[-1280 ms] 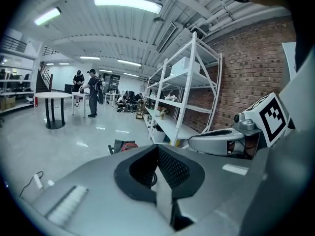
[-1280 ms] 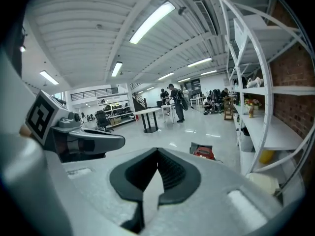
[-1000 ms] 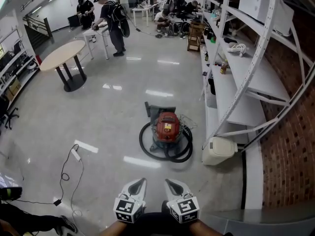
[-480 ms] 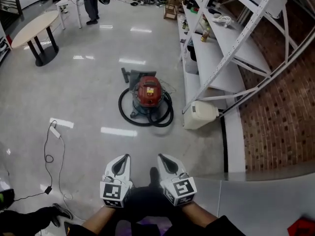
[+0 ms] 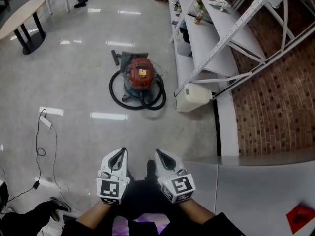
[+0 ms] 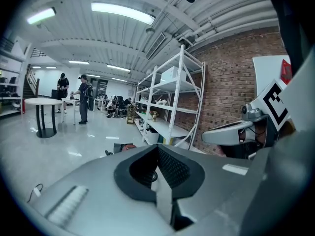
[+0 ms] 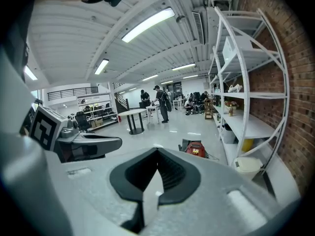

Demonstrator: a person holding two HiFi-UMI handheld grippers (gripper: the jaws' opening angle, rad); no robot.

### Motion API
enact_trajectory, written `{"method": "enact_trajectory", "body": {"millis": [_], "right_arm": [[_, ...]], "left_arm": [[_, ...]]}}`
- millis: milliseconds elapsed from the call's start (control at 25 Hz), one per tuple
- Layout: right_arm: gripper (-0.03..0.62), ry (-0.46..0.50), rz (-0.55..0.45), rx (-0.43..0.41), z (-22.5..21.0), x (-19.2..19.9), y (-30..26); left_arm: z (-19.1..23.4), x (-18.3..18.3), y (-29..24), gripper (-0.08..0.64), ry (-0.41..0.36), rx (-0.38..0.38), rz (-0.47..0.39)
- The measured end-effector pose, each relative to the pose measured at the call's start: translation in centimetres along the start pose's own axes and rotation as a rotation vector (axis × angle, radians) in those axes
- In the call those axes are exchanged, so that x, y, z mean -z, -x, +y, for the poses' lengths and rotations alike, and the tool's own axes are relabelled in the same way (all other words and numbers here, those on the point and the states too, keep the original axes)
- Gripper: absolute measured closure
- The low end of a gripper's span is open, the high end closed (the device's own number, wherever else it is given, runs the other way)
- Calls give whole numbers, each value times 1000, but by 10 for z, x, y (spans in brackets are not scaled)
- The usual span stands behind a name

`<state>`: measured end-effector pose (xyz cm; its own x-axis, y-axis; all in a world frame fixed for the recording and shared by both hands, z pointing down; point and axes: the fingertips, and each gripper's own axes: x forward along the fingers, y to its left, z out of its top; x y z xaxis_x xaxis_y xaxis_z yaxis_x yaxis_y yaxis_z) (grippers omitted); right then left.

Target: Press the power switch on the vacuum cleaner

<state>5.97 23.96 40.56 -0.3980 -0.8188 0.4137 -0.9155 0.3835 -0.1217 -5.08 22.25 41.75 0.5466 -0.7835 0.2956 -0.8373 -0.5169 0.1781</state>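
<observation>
The vacuum cleaner point(image 5: 140, 77), a red drum on a grey-blue base with a black hose coiled round it, stands on the glossy floor some way ahead of me, beside the shelving. It also shows as a small red shape in the right gripper view point(image 7: 197, 149) and just above the jaws in the left gripper view point(image 6: 129, 146). My left gripper point(image 5: 121, 153) and right gripper point(image 5: 159, 154) are held side by side low in the head view, far from the vacuum cleaner. Both are shut and hold nothing. No switch can be made out at this distance.
White metal shelving point(image 5: 216, 28) runs along the brick wall at the right, with a white canister point(image 5: 193, 96) at its foot next to the vacuum cleaner. A power cable point(image 5: 44, 132) lies on the floor at left. A round table point(image 5: 22, 16) stands far left. People are at tables at the far end of the room.
The head view has tipped down, so the vacuum cleaner sits higher and further left in it. Both grippers show higher in the frame, still side by side and shut.
</observation>
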Motion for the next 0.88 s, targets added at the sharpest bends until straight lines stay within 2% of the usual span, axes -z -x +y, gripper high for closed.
{"method": "enact_trajectory", "body": {"millis": [280, 600, 880], "right_arm": [[601, 11, -52, -9, -11, -14, 3], [601, 4, -104, 5, -36, -33, 7], [601, -10, -126, 31, -59, -38, 10]], "left_arm": [[-7, -6, -4, 543, -12, -30, -2], [-10, -29, -14, 545, -16, -73, -44], [-23, -43, -28, 543, -9, -61, -79]]}}
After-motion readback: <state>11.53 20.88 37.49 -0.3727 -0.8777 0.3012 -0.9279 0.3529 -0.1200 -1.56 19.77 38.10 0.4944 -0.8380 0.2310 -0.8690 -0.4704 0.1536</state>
